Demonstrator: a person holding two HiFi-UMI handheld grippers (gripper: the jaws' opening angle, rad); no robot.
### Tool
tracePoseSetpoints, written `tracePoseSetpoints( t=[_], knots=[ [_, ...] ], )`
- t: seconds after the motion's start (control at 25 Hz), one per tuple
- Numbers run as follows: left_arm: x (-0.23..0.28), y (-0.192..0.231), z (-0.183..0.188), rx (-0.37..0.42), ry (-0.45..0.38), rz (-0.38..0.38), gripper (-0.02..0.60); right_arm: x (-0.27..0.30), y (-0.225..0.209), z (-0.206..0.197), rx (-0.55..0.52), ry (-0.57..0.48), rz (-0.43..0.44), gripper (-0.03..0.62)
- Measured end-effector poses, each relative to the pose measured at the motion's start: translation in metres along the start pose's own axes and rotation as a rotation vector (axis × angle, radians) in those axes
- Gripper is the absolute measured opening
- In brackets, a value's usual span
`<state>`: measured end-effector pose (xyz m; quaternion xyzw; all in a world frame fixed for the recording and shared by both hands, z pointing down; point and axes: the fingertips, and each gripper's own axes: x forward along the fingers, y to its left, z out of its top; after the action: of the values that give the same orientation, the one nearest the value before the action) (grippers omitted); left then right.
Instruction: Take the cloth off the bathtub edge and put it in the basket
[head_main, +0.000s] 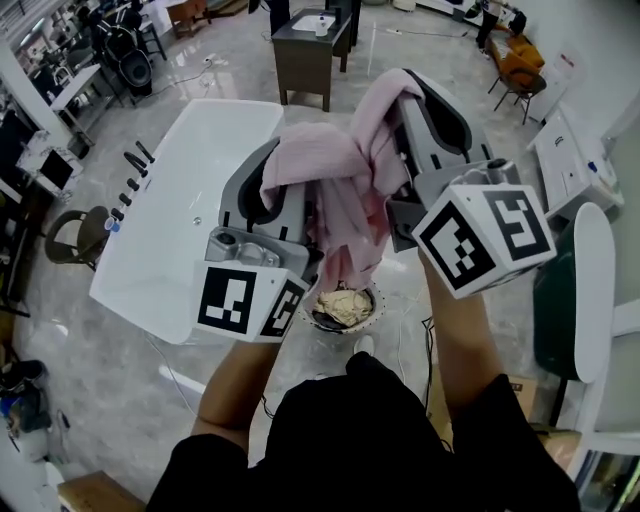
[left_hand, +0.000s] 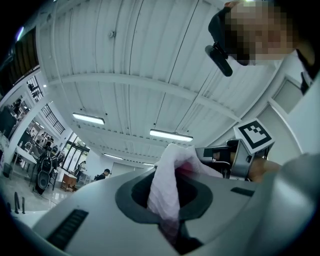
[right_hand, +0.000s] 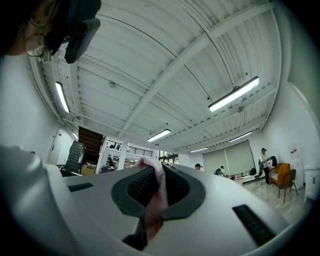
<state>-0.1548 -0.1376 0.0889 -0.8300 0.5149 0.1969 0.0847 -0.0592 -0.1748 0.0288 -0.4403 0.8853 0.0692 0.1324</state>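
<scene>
Pink cloth (head_main: 335, 175), lifted clear of the bathtub (head_main: 190, 200) edge, hangs directly above the basket (head_main: 375, 303), which stands on the floor (head_main: 120, 400). Your left hand-held gripper (head_main: 272, 168) is clamped on a thick bunched fold. Your right hand-held gripper (head_main: 412, 92) is clamped on a thinner fold, higher above the basket. The cloth sags between the two grips, and its loose tail points down at the basket mouth. The head view does not show whether the tail reaches the rim.

Risks from here:

1. **Missed drop.** The basket mouth looks narrow beside the spread of the cloth, and cream fabric (head_main: 345, 303) already fills much of it. If you let go from this height, the cloth will likely drape over the rim or slide off onto the floor beside the basket.
2. **Uneven release.** If one pair of jaws opens before the other, the freed end swings. That could carry the whole cloth sideways, away from the basket.
3. **Slip at the right grip.** Only a slim edge sits between those jaws. A tug from the left side could pull it out early.
4. **Snagging.** Cloth is draped over the body of each hand-held gripper. It may cling there after the jaws part, then trail away from the basket as you withdraw.

Lower both ends close to the basket before you open either grip.
</scene>
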Motion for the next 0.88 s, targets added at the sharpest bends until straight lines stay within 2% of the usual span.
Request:
tracePoseSetpoints(
  t=[0.12, 0.32, 0.56, 0.88],
  knots=[
    [-0.008, 0.002, -0.022, -0.022, 0.036, -0.009, 0.044, -0.01, -0.001, -0.024, 0.0, 0.034, -0.027, 0.034],
    [-0.032, 0.002, -0.063, -0.118, 0.119, -0.008, 0.044, -0.032, 0.006, -0.072, -0.003, 0.141, -0.058, 0.034],
    [-0.04, -0.006, -0.117, -0.111, 0.22, 0.026, 0.044, -0.06, -0.008, -0.136, 0.015, 0.267, -0.054, 0.034],
    [-0.044, -0.013, -0.178, -0.149, 0.275, 0.028, 0.044, -0.09, -0.028, -0.209, 0.053, 0.391, -0.027, 0.034]
  ],
)
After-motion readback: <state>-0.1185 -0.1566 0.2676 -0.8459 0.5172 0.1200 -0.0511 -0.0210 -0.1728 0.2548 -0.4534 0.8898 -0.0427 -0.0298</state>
